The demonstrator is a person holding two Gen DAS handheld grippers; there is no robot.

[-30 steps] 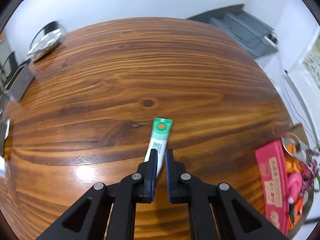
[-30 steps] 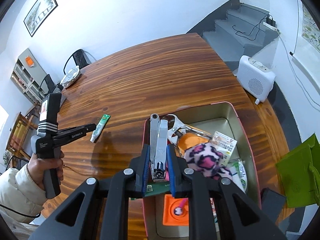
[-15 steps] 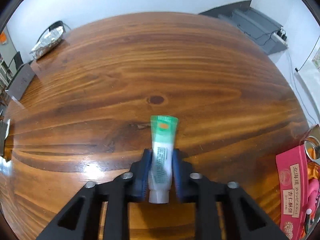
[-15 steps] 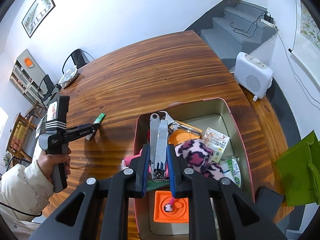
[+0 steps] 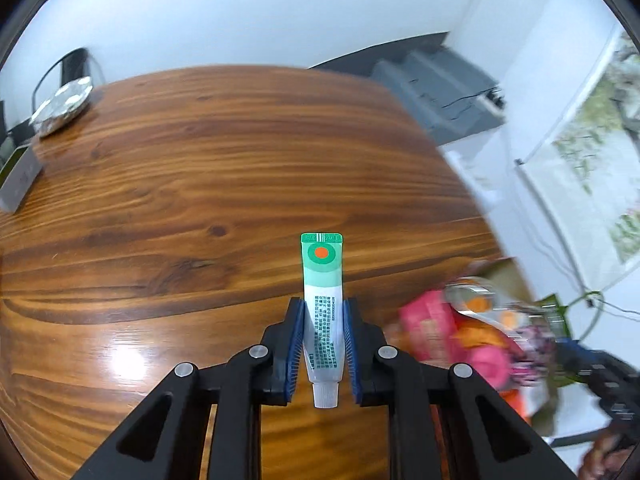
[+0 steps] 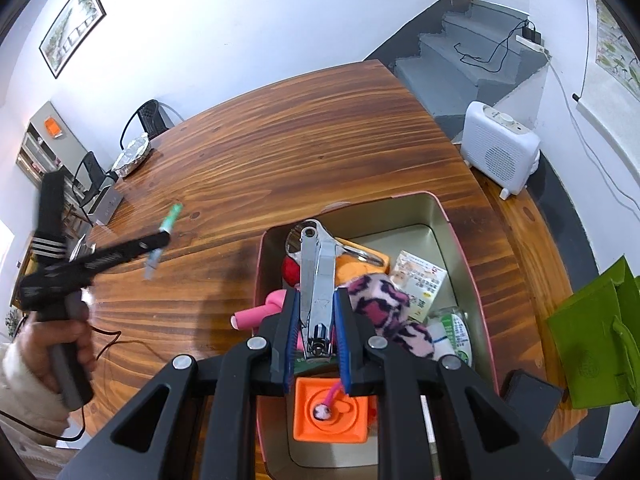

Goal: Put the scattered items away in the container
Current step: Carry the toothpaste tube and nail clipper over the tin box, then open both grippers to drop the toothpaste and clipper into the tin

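Lengthwise between fingers (image 5: pixel 295 344), tube (image 5: pixel 322 304), crimp forward.

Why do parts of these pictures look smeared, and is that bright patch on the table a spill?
Left wrist view: the tube is sharp, but the tin at right is motion-blurred; the white patch looks like lamp glare on the varnish. Right wrist view: the left gripper is smeared, while the clipper stays crisp.

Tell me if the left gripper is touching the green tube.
Touching. In the left wrist view both blue pads of the left gripper press the sides of the green tube, no gap on either side; its cap hangs below them.
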